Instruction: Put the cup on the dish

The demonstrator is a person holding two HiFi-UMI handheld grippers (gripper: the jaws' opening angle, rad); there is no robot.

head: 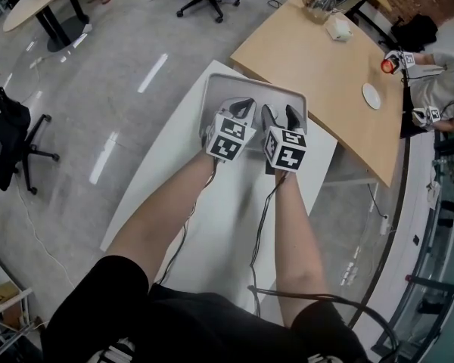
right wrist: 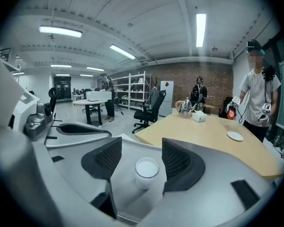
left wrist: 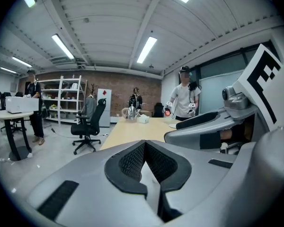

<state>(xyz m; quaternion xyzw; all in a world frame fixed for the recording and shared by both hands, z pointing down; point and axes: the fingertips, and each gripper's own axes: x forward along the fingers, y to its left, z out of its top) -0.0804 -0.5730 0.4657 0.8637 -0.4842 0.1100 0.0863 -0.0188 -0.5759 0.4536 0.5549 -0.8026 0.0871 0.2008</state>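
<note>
A small white cup [right wrist: 146,171] stands on the grey tray [head: 214,83] between the jaws of my right gripper [right wrist: 142,146], which is open with a pad on either side and not touching the cup. In the head view both grippers hover over the tray, the left gripper [head: 242,109] beside the right gripper [head: 281,115], and the cup is mostly hidden. My left gripper [left wrist: 145,146] is shut, with nothing between its pads. The white dish [head: 371,95] lies apart on the wooden table; the right gripper view shows the dish [right wrist: 235,135] at far right.
The tray sits at the far end of a white table [head: 174,172]. The wooden table [head: 318,59] behind it carries a kettle [head: 319,2] and a tissue box [head: 338,29]. A person [head: 439,82] with grippers stands at its right. Office chairs [head: 7,142] stand around.
</note>
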